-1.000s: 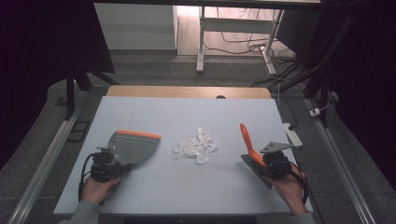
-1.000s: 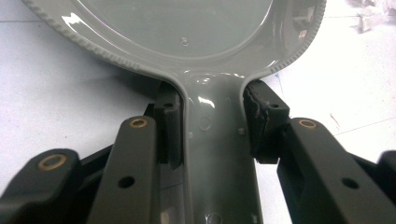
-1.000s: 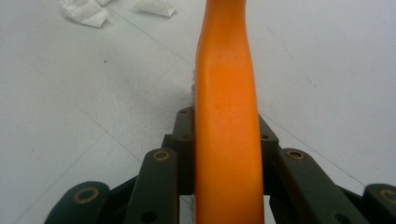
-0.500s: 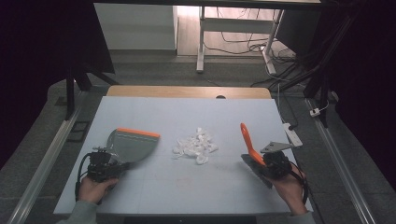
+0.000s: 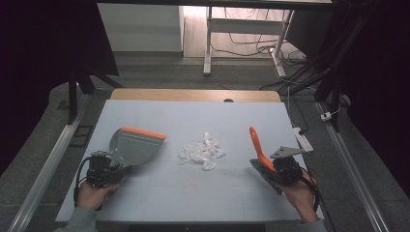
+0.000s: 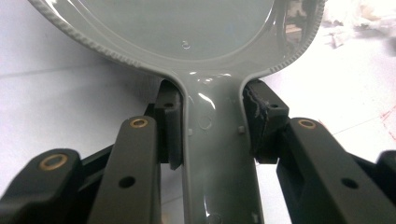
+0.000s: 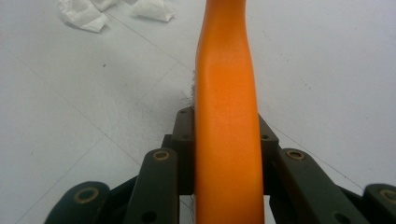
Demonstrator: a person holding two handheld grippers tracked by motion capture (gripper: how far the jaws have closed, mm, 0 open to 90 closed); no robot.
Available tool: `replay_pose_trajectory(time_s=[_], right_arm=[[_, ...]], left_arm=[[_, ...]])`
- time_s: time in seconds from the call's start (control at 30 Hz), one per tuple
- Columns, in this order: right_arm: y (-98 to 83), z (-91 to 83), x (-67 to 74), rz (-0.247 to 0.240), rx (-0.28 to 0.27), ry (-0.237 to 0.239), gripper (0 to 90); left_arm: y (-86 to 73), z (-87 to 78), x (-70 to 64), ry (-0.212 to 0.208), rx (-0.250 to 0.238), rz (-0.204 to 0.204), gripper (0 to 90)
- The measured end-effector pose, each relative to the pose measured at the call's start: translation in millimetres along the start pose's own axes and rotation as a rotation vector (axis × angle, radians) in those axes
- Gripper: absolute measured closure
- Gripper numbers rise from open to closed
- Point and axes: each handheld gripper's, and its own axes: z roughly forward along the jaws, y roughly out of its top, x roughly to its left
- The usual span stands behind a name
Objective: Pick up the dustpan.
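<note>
dustpan cropped at top edge, brush bristles hidden

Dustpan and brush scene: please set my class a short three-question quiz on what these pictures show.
1. True or false: the left claw is shut on the grey dustpan by its handle.
2. What does the right claw grip? A) an orange brush handle B) a sponge C) a cup
3. What lies on the table between the two tools?

Key: 1 true; 2 A, the orange brush handle; 3 a pile of crumpled white paper scraps.
</note>
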Motion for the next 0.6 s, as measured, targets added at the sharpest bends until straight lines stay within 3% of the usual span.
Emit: replay_pose_trajectory(time_s=[0.17,0.43,0.6], right_arm=[[0.7,-2.4,-0.7,0.003,-0.011,-0.004,70.4],[3.3,-3.3,-3.2,0.025,-0.034,0.016,70.5],[3.8,-5.2,-6.5,0.033,-0.044,0.016,70.5]], left_arm=[[1.9,-4.9,2.3,-0.023,-0.027,0.032,61.2],[7.5,-9.0,2.1,-0.06,-0.048,0.117,61.2],[10.5,-14.1,-1.5,-0.106,-0.074,0.171,61.2]])
